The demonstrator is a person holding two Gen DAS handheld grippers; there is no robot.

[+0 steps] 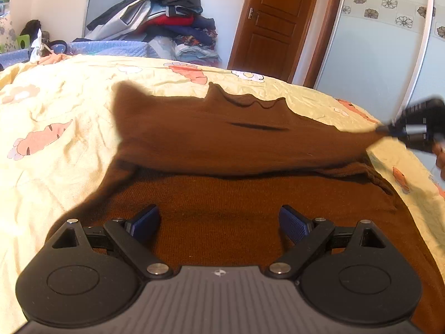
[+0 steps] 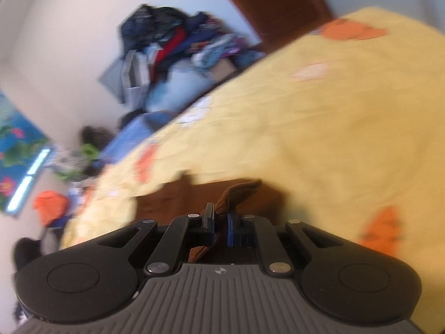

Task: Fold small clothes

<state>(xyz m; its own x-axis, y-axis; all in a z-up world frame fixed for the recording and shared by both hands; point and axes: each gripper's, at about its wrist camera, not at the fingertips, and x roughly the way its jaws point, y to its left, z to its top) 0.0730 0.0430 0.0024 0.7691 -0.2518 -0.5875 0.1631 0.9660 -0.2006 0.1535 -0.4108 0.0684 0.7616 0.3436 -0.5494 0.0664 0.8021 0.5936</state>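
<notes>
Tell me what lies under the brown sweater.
The brown sweater lies on the yellow printed quilt, which shows all around it. The sweater's own folded-under layers and the quilt directly beneath are covered.

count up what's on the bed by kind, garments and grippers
brown garment: 1, spread on the yellow bedspread
grippers: 2, the left gripper open above the garment, the right gripper shut on one end of it
total: 3

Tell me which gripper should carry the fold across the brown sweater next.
Right. The right gripper is already shut on the brown sweater, lifting its edge; the left gripper hovers with open jaws, holding nothing.
</notes>
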